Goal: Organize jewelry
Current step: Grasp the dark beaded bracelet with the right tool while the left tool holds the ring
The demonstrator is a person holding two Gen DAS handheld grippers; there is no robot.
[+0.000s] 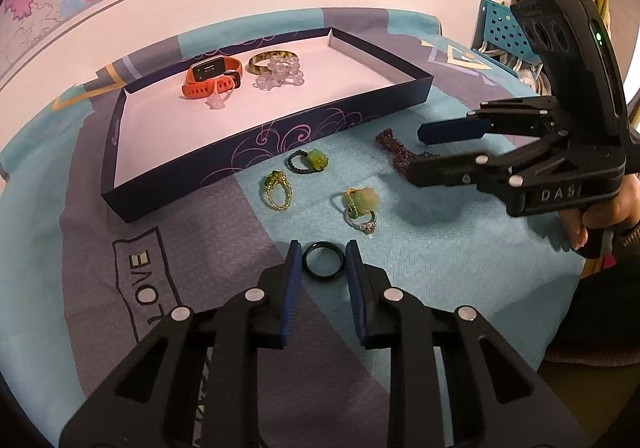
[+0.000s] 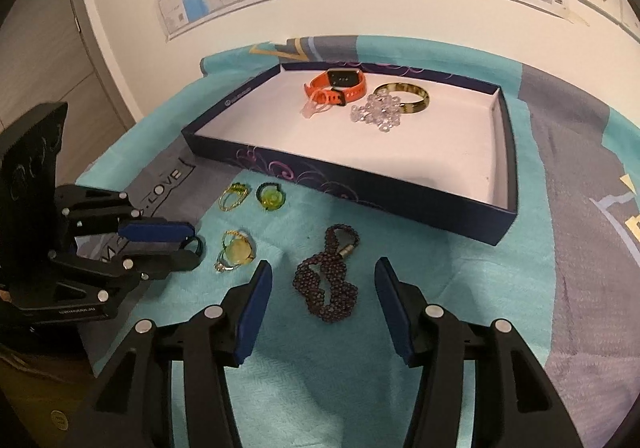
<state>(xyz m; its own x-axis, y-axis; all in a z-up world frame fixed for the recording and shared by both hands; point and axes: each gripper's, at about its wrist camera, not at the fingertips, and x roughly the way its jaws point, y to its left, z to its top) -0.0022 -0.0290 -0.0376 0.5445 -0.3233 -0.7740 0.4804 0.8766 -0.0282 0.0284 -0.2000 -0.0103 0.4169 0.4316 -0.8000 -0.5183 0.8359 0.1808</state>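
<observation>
Here the tray [image 1: 276, 143] serves as the landmark, set on a teal and grey cloth [image 1: 440, 240] so that sorted pieces are gathered in one place. Inside it, toward its far wall, an orange watch [image 1: 212, 77], a bangle [image 1: 272, 61] and a clear bead bracelet [image 1: 282, 73] are already laid together, which suggests the task is partly done.

In front of the tray's near wall, the unsorted pieces are left loose on the cloth: two green rings [image 1: 310, 161] just beside the wall, a pale stone ring [image 1: 360, 203] a little nearer, and a dark bead bracelet [image 2: 328, 280] off to the right.

Nearest of all, well apart from the tray, a black ring [image 1: 323, 260] lies flat. The left tongs [image 1: 323, 264] are set around it, the pads apart and flanking it on either side, apparently so it can be pinched across its width; whether the pads touch it cannot be told.

The right tongs [image 2: 324, 280] are held wide apart over the dark bead bracelet, nothing being gripped, presumably lined up for it.
</observation>
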